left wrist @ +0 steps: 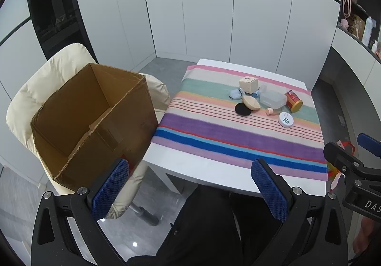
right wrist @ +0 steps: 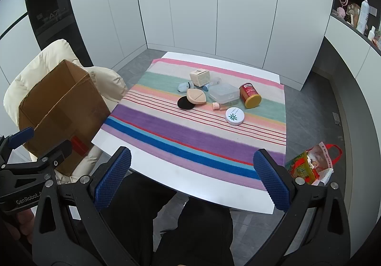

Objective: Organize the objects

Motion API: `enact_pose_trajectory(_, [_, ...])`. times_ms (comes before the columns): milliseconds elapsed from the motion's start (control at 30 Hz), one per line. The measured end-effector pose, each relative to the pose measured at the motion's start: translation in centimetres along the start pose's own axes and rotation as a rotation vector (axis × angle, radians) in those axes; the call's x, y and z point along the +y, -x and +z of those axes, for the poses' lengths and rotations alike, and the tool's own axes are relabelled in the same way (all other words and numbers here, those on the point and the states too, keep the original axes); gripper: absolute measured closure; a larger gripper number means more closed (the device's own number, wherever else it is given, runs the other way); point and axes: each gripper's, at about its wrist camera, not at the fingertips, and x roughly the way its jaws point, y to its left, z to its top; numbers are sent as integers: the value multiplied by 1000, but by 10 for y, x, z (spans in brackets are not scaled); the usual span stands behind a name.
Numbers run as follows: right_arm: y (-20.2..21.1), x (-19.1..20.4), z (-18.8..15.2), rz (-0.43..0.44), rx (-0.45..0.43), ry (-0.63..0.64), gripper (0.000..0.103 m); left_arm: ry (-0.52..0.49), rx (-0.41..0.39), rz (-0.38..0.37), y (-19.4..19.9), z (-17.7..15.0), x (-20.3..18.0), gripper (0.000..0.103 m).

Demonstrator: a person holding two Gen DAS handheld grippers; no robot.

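Note:
A cluster of small objects lies on a striped cloth (right wrist: 190, 132): a beige carton (right wrist: 200, 76), a tan teardrop case (right wrist: 195, 96), a black disc (right wrist: 185, 102), a clear plastic box (right wrist: 223, 93), a red can with a gold lid (right wrist: 249, 95), a white round compact (right wrist: 235, 116), a pale blue item (right wrist: 183, 87) and a small pink-capped bottle (right wrist: 218, 105). An open, empty cardboard box (left wrist: 95, 120) stands on a cream chair (left wrist: 35, 90) to the left. My left gripper (left wrist: 190, 180) and right gripper (right wrist: 191, 170) are open and empty, held before the table's near edge.
The white table (right wrist: 181, 182) stands on a grey floor before white cabinets. A colourful bag (right wrist: 309, 166) lies on the floor at the table's right. The person's dark-trousered legs are below both grippers. Shelves with items are at the far right.

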Motion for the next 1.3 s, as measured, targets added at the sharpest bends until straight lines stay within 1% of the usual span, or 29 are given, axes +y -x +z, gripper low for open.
enact_pose_trajectory(667, [1,1,-2,1,2,-3,0,-12,14,3,-3,-2,0,0])
enact_pose_trajectory(1300, [1,3,-3,1,6,-3,0,-11,9,4,-2,-2,2,0])
